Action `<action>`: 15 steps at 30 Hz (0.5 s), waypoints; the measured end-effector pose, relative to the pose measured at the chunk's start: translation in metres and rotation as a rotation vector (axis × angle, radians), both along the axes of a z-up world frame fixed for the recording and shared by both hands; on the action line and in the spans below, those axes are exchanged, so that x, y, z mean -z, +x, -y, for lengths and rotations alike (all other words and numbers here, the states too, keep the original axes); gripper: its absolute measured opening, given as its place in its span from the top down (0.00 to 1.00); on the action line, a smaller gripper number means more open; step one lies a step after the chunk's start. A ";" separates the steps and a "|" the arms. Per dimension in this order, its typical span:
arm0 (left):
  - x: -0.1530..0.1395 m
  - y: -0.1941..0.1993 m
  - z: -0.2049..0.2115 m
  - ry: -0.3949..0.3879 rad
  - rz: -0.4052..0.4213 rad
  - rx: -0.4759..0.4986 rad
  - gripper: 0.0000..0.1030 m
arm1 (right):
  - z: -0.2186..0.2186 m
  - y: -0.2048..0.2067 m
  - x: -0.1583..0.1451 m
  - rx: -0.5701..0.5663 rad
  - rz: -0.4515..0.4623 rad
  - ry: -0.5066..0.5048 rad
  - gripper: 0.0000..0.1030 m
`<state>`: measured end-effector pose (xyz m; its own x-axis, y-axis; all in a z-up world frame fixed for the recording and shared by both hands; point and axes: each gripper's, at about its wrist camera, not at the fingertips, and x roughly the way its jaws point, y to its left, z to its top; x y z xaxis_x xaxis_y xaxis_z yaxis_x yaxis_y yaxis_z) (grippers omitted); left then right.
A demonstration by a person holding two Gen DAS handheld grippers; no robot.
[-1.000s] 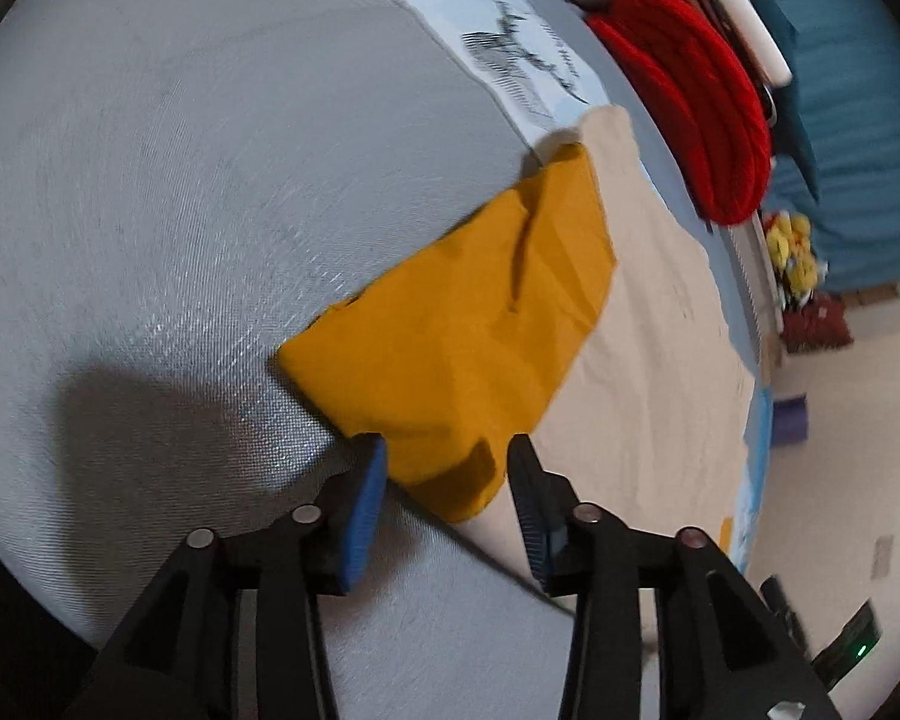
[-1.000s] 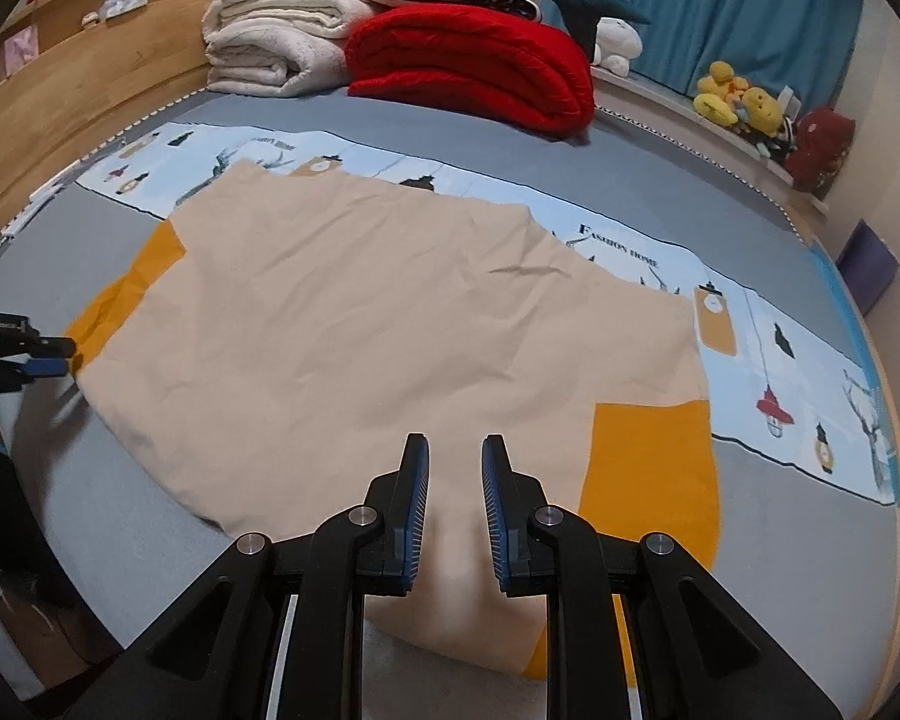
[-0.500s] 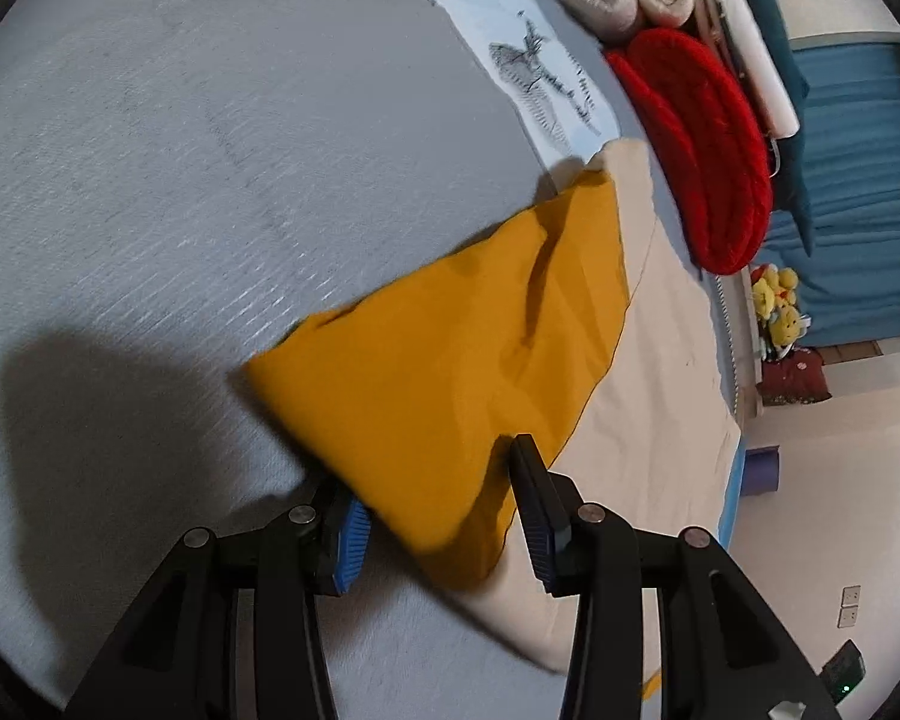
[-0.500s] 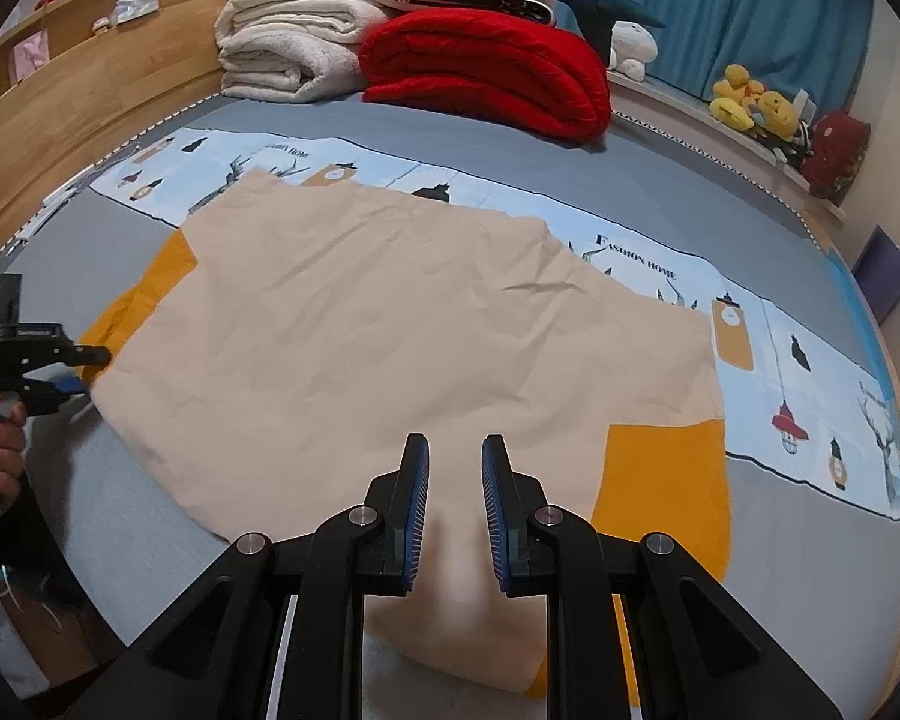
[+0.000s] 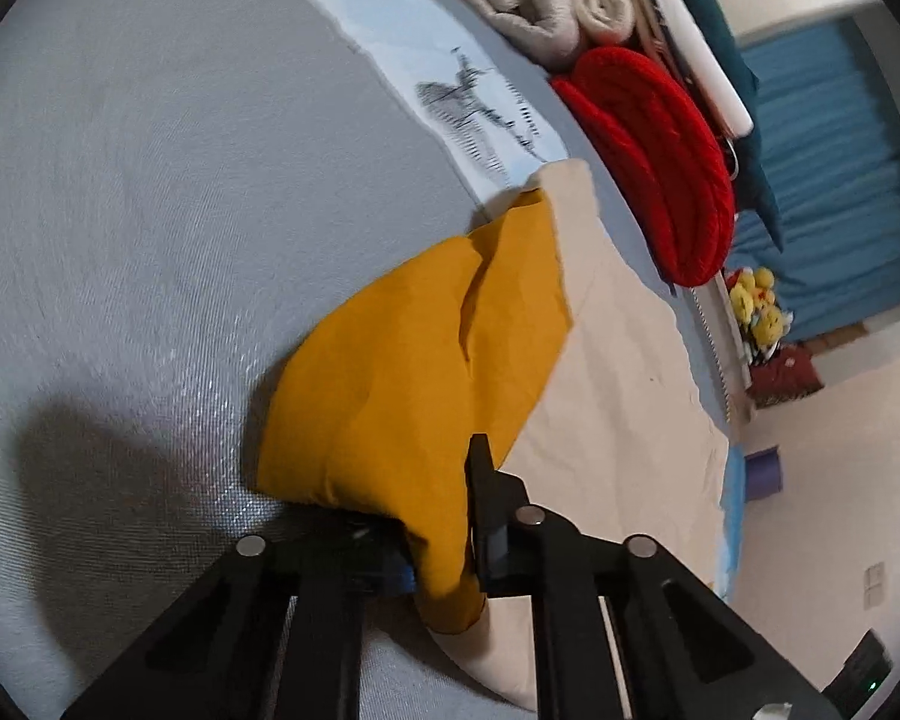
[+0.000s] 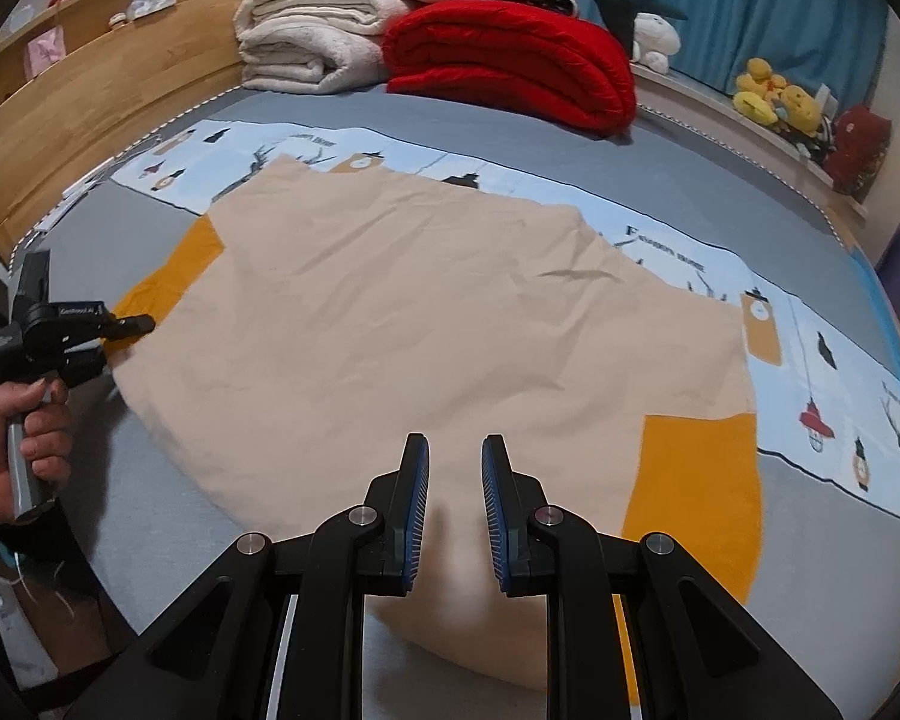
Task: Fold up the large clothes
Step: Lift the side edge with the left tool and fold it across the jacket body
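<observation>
A large beige garment [image 6: 426,336] with orange sleeves lies spread flat on the grey bed. In the left wrist view my left gripper [image 5: 441,531] is shut on the end of the left orange sleeve [image 5: 414,360], which bunches up between the jaws; the beige body [image 5: 618,420] runs off to the right. In the right wrist view the left gripper [image 6: 132,324] shows at the left orange sleeve [image 6: 174,282]. My right gripper [image 6: 455,480] is open just above the garment's near hem, holding nothing. The right orange sleeve [image 6: 696,492] lies flat to its right.
A red folded blanket [image 6: 510,72] and cream folded blankets [image 6: 312,42] are stacked at the head of the bed. A printed sheet strip [image 6: 810,360] crosses the bed beyond the garment. A wooden headboard [image 6: 90,102] stands at the left, plush toys [image 6: 780,102] at the right.
My left gripper moved forward onto the orange sleeve end and closed on it, lifting and bunching the cloth. My right gripper stayed open and shifted slightly over the near hem.
</observation>
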<state>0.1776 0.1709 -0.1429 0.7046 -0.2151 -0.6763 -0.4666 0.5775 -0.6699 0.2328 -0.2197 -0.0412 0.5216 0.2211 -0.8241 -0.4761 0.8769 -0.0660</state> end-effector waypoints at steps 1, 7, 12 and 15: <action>-0.007 -0.001 0.000 0.014 0.003 0.003 0.91 | -0.003 -0.001 0.001 -0.007 -0.001 -0.002 0.81; -0.068 -0.023 0.007 0.245 0.027 0.014 0.95 | -0.021 -0.005 0.002 -0.067 -0.011 0.028 0.81; -0.112 -0.040 0.027 0.468 0.067 0.078 0.96 | -0.047 -0.012 0.016 -0.166 -0.149 0.135 0.81; -0.125 -0.042 0.046 0.529 0.084 0.119 0.96 | -0.066 -0.015 0.038 -0.215 -0.229 0.113 0.81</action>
<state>0.1353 0.1253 -0.0177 0.7523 0.0575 -0.6563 -0.3352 0.8910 -0.3063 0.2180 -0.1538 -0.0789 0.2574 0.4027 -0.8784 -0.6420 0.7507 0.1561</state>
